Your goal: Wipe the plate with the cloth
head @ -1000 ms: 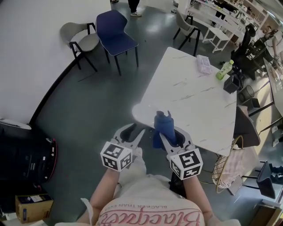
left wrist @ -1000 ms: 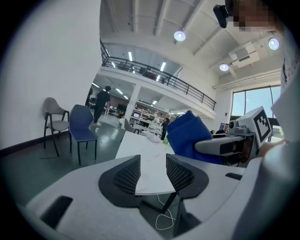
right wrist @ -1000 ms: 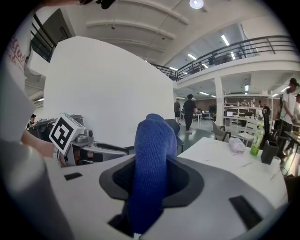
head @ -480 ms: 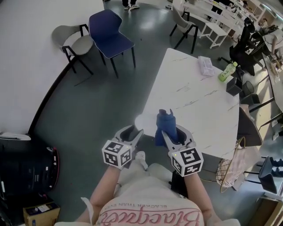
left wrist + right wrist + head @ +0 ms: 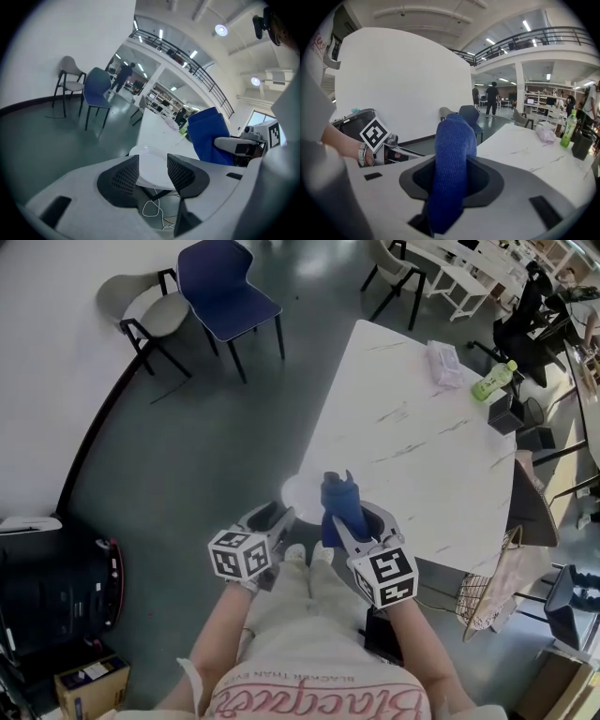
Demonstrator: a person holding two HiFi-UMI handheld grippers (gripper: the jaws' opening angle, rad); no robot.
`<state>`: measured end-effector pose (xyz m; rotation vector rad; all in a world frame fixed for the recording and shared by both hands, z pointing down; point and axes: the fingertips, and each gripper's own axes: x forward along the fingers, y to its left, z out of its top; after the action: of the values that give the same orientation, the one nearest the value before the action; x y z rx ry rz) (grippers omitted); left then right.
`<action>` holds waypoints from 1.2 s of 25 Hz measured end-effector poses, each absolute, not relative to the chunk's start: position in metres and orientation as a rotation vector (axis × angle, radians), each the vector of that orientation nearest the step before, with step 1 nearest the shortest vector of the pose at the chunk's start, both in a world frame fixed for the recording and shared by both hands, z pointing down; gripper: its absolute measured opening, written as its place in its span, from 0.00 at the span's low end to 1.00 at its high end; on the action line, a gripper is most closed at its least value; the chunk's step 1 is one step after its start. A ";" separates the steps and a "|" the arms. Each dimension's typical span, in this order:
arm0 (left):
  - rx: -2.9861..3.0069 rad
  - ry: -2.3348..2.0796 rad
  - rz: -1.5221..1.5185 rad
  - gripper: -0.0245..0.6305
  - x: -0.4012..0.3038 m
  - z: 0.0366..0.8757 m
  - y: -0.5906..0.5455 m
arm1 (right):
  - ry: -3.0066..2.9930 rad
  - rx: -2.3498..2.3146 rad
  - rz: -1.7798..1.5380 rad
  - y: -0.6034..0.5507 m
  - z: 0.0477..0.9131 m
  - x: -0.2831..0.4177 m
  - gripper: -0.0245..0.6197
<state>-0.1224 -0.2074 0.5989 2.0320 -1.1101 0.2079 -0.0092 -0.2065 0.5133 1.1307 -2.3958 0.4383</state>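
Keep the right gripper (image 5: 361, 519) pinching the blue cloth (image 5: 452, 154) firmly between its jaws. Bring the left gripper (image 5: 152, 172), jaws spread and empty, to the rim of the white plate (image 5: 302, 493) just ahead, at the near corner of the tabletop (image 5: 422, 442). Steady it first, then wipe gently, away from the edge

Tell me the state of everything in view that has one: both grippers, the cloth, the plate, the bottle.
left gripper: jaws open, nothing gripped
right gripper: shut on the cloth
cloth: bunched, standing up out of the jaws
plate: flat on the table corner, untouched
bottle: upright at the table's far side
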 end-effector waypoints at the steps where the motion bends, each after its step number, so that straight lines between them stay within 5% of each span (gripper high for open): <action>1: 2.010 -1.112 0.198 0.28 -0.122 0.604 -0.209 | -2.395 1.117 0.454 -0.208 0.518 -0.010 0.24; 21: 1.826 -0.988 0.120 0.28 -0.118 0.673 -0.255 | -2.327 1.087 0.689 -0.208 0.576 -0.001 0.24; 25: 1.832 -1.000 0.123 0.14 -0.120 0.670 -0.256 | -2.324 1.090 0.681 -0.209 0.575 0.001 0.24; 30: 1.837 -0.996 0.091 0.10 -0.117 0.660 -0.257 | -2.326 1.095 0.669 -0.212 0.572 0.006 0.24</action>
<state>-0.1170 -0.2572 0.6600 1.8371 -0.9962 0.0907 0.0064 -0.2118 0.5717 1.0949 -2.3260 0.6686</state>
